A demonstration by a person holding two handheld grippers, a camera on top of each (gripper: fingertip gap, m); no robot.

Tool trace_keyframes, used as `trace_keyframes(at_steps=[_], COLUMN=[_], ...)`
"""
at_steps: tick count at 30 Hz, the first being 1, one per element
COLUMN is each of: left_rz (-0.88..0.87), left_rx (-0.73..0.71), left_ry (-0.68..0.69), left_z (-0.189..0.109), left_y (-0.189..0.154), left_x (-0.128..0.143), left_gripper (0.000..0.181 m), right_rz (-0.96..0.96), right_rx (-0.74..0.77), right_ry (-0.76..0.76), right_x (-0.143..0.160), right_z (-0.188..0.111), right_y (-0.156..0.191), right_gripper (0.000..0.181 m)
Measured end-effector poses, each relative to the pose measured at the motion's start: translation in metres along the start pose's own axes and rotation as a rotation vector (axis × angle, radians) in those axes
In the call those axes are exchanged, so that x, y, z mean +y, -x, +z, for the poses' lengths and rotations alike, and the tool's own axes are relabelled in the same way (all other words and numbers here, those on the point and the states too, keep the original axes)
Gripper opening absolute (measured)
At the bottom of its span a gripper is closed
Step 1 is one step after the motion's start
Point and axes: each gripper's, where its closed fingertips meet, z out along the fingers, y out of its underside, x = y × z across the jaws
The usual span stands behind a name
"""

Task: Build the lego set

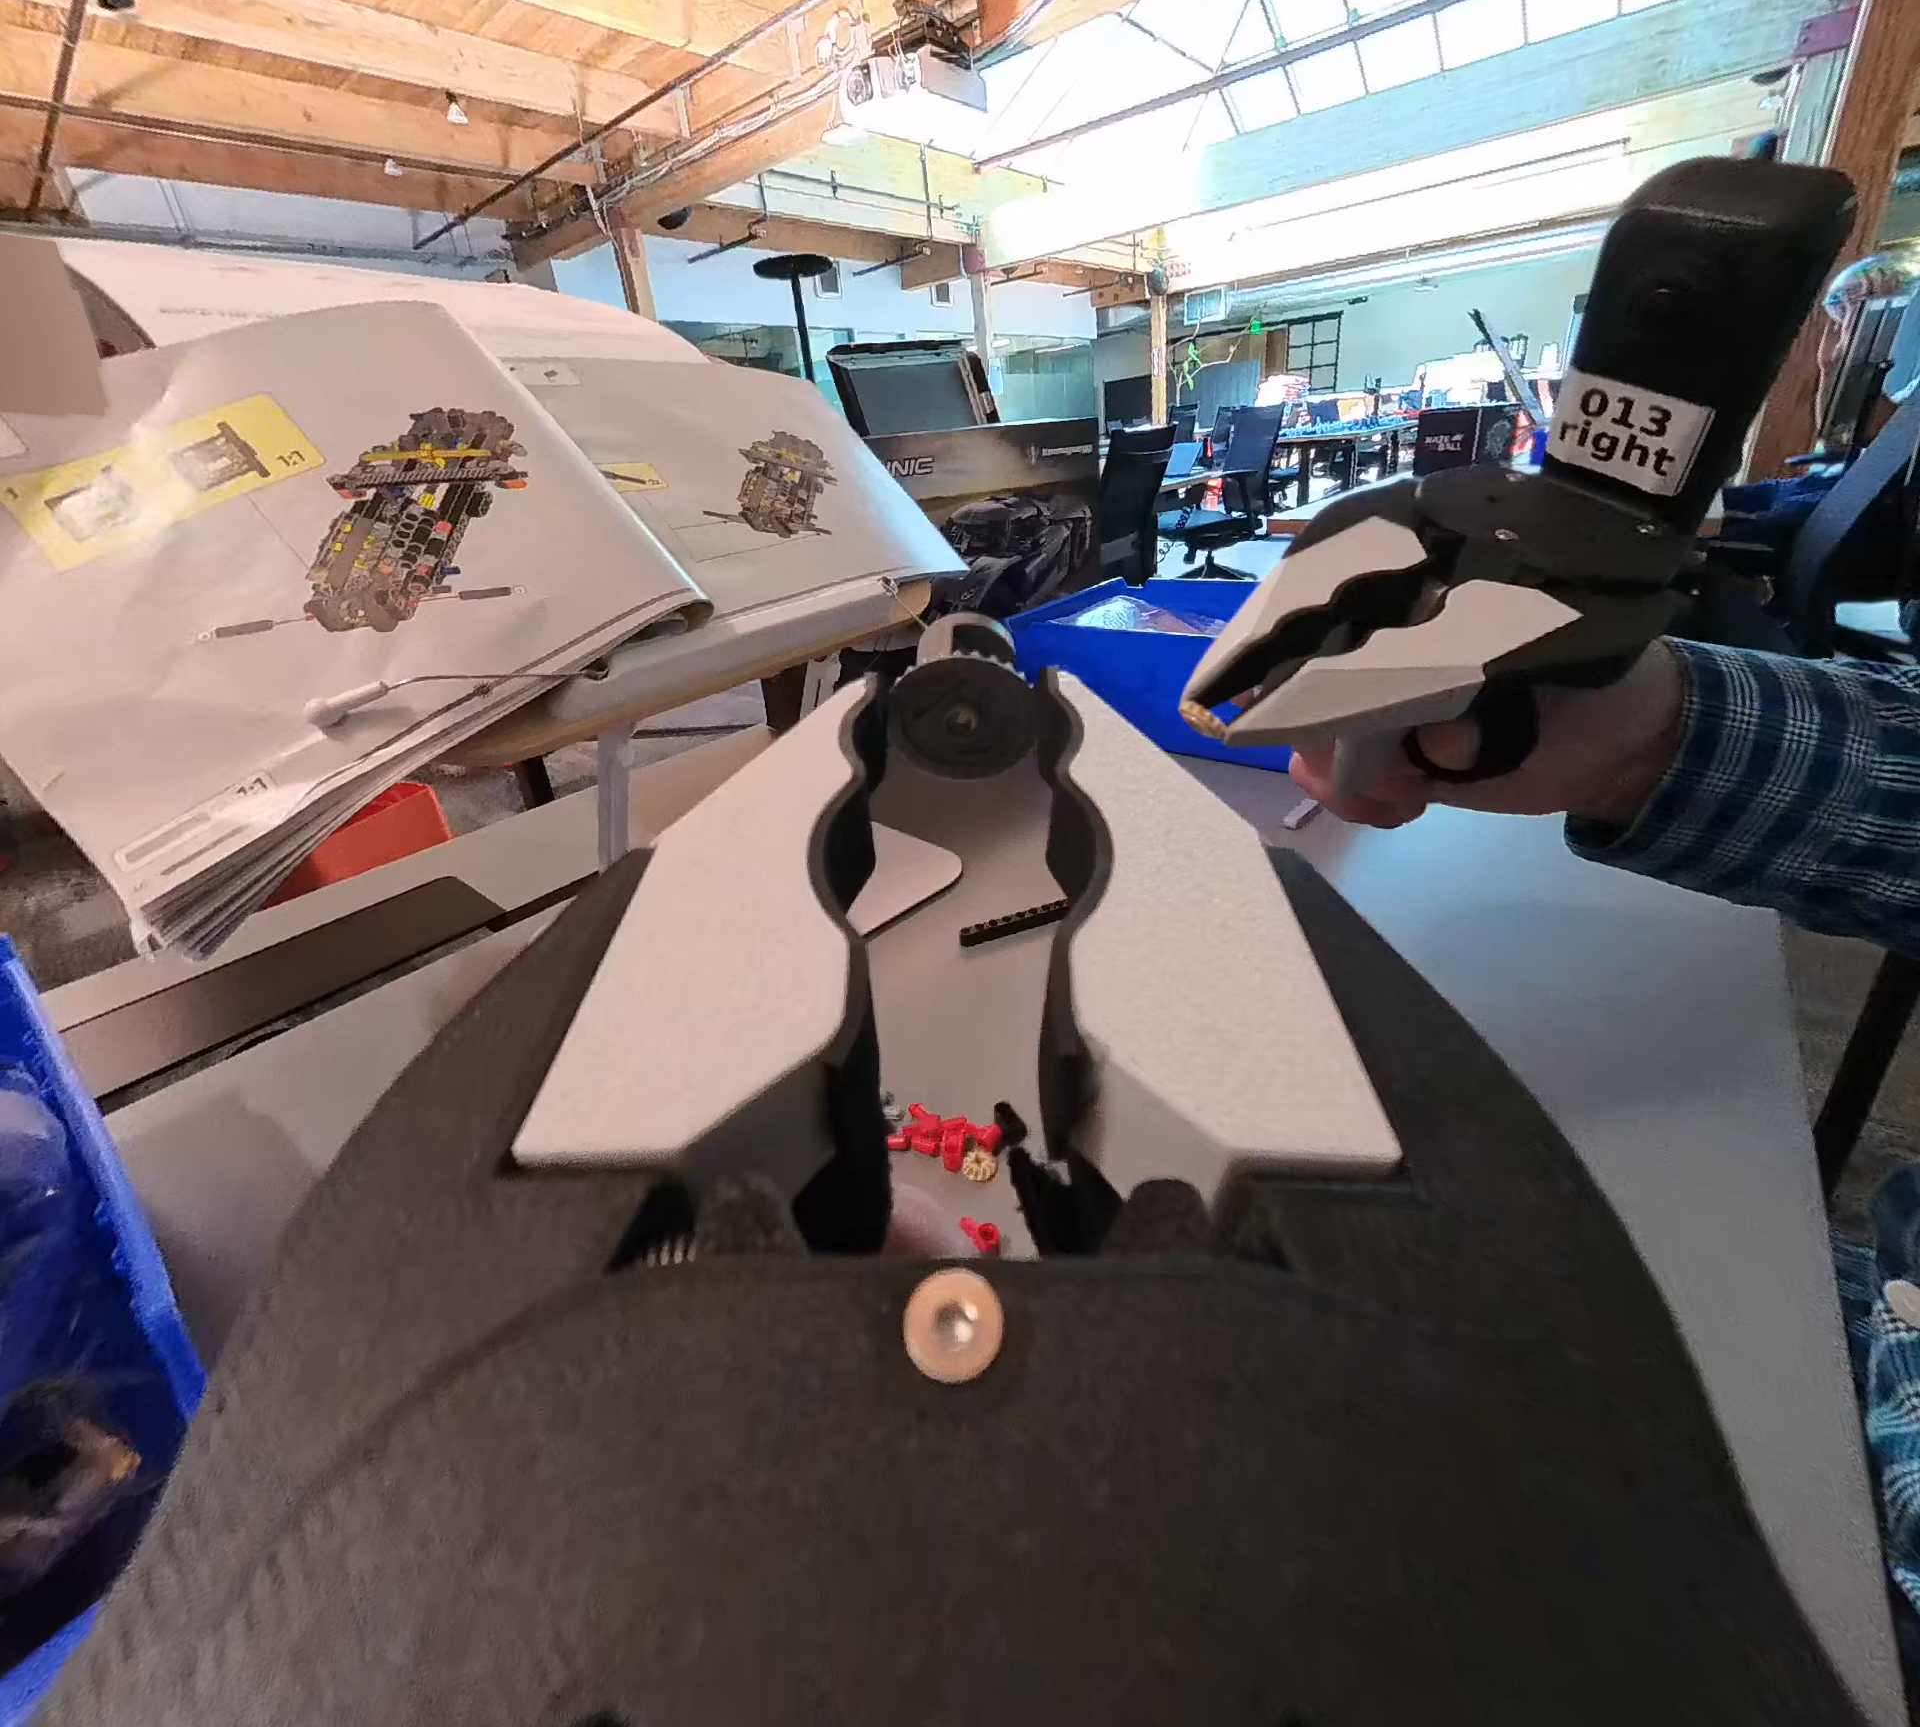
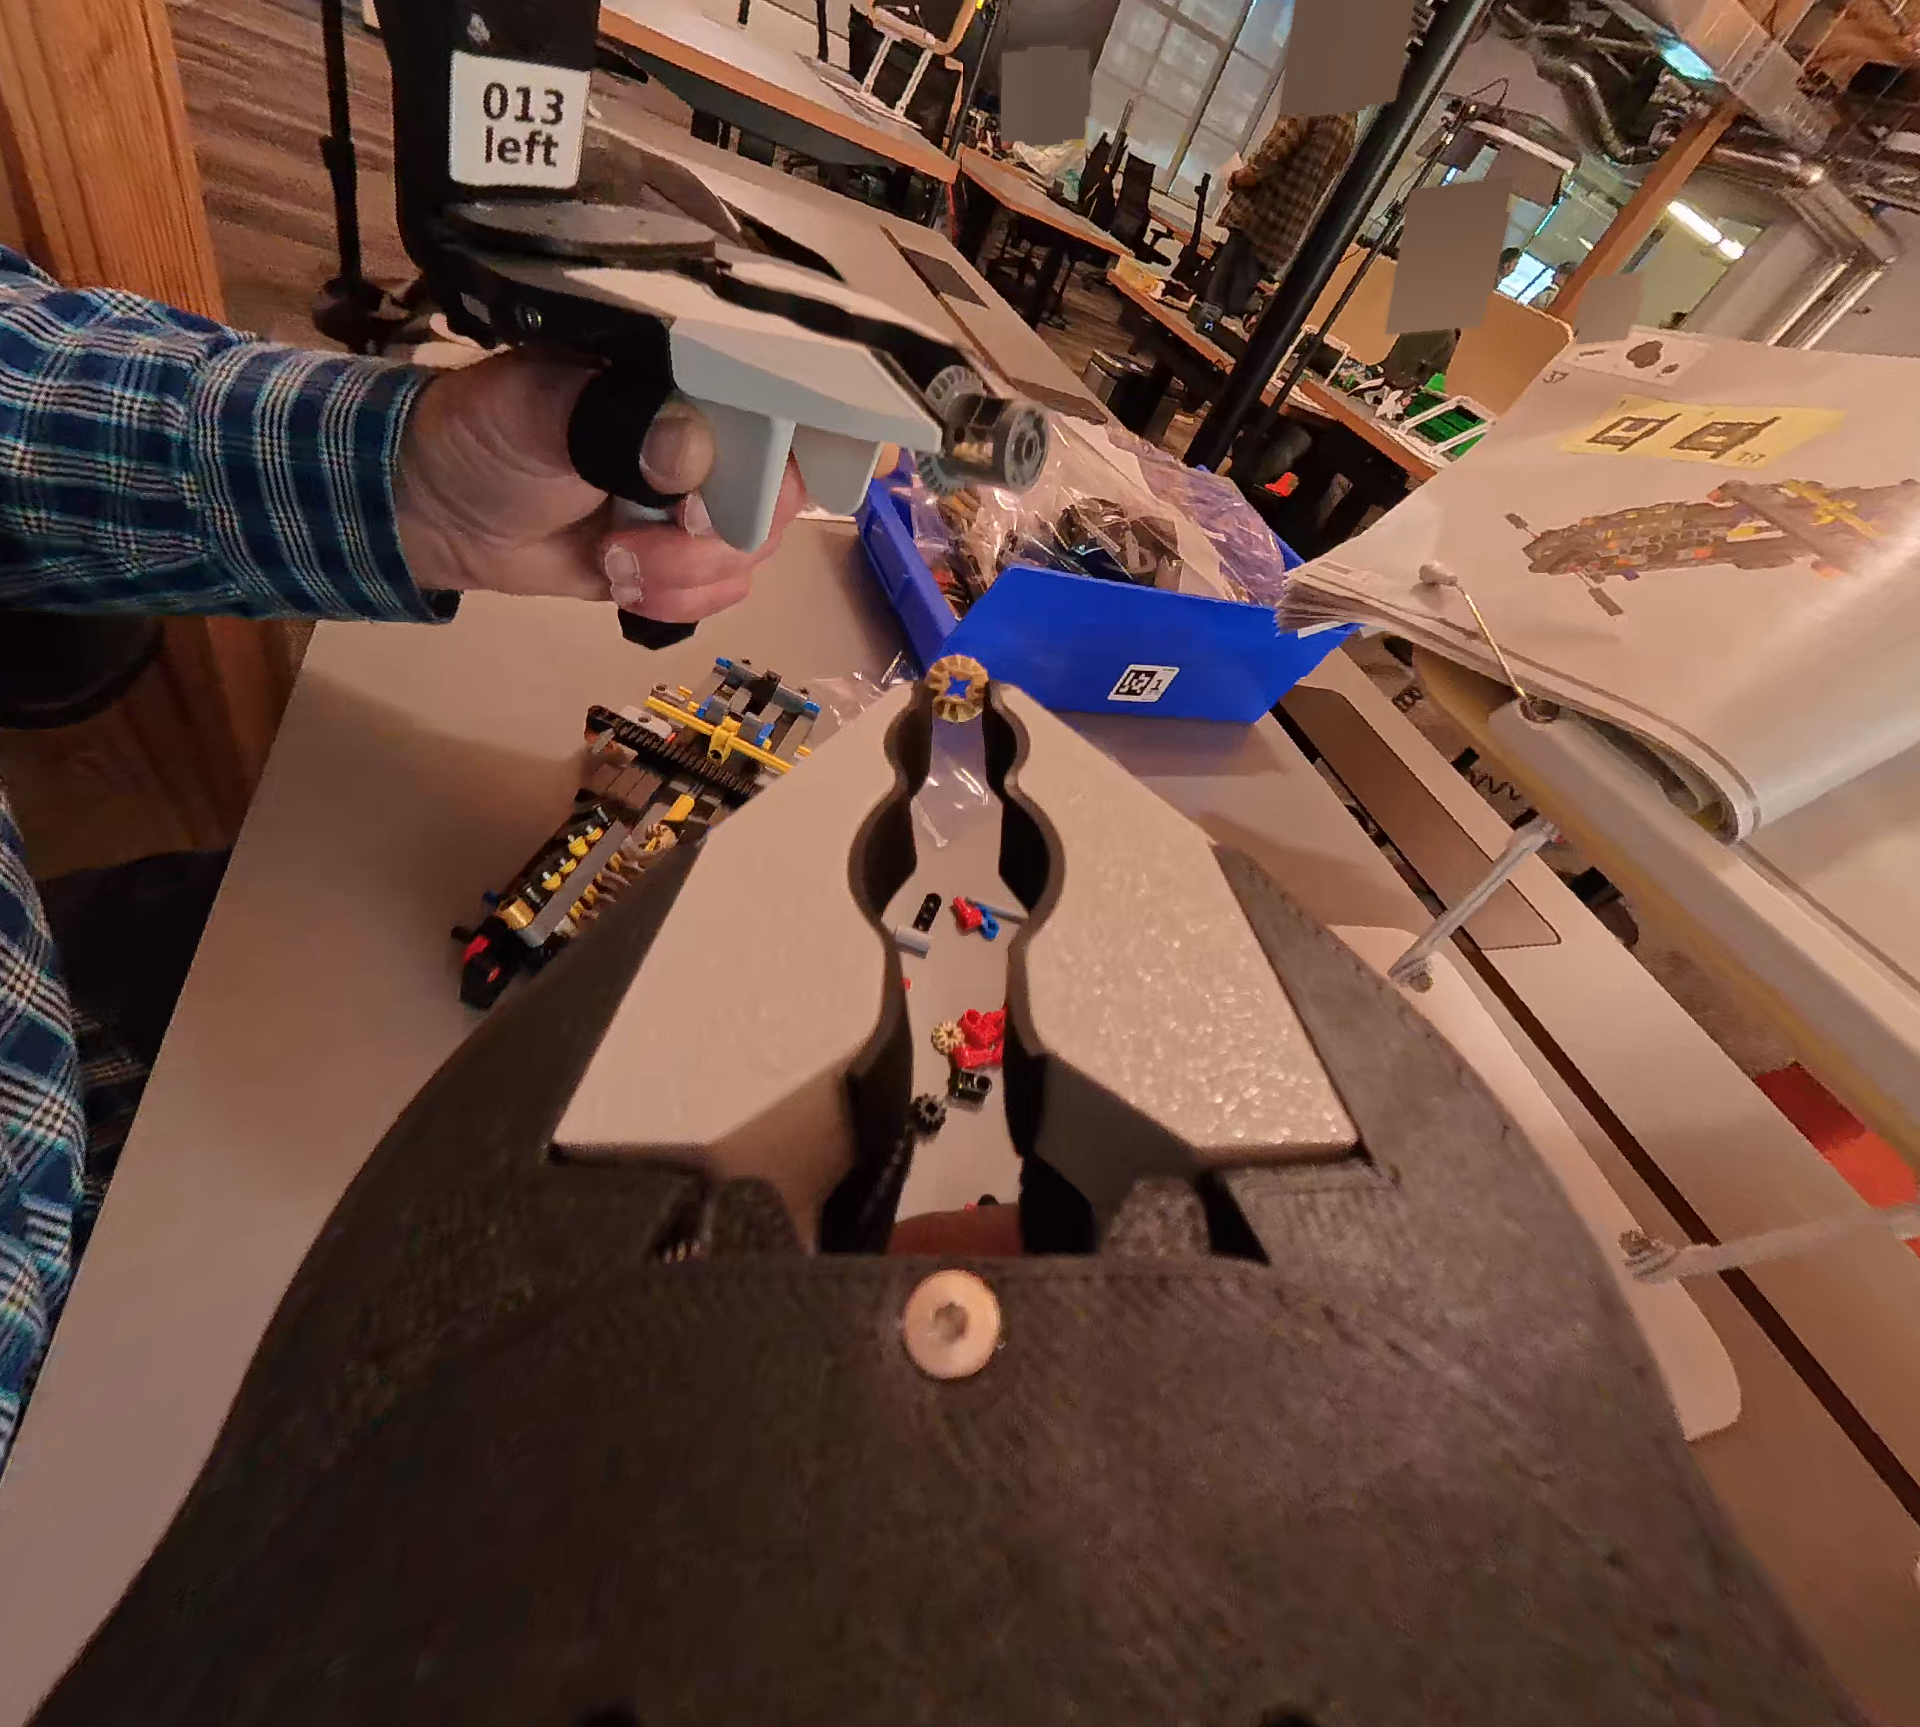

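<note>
Both grippers are raised above the table (image 2: 343, 804), each with a part pinched at its tips, which looks like preparation to join the two in mid-air.

Left gripper (image 1: 961, 690): jaws closed on a dark grey round geared piece (image 1: 961, 711), held face-on to its own camera. From the right wrist view the same piece (image 2: 987, 441) sits end-out at the tips, so its centre hole is exposed. The hand (image 2: 540, 482) grips the handle, sleeve level, tool pointing across the table.

Right gripper (image 2: 958, 690): jaws closed on a small tan gear (image 2: 958, 688), held flat towards the lens. In the left wrist view it hangs well apart from the left tool, tips (image 1: 1210, 711) angled down and inward.

The half-built model (image 2: 634, 815) lies on the table below the left hand. Loose red pins (image 2: 982, 1033) lie between the fingers' view. The instruction booklet (image 1: 343, 555) is propped open on a stand; a blue bin (image 2: 1101, 638) of bagged parts is beside it.

Judgement: fitting the gear comes next.
</note>
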Motion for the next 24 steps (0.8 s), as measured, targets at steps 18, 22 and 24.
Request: trace_keyframes(at_steps=[18, 22, 24], left_rz=[0.161, 0.227, 0.267], left_rx=[-0.025, -0.038, -0.051], left_ry=[-0.002, -0.018, -0.027], left_z=[0.017, 0.021, 0.021], left_y=[-0.022, -0.028, -0.029], left_x=[-0.009, -0.018, -0.023], left_gripper=[0.026, 0.026, 0.027], right_rz=[0.196, 0.280, 0.336], right_rx=[-0.043, -0.102, -0.132], right_ry=[-0.058, -0.059, -0.054], right_x=[-0.047, -0.056, -0.059], right_z=[-0.004, -0.007, -0.008], right_y=[-0.001, 0.002, 0.001], right_gripper=[0.007, 0.008, 0.007])
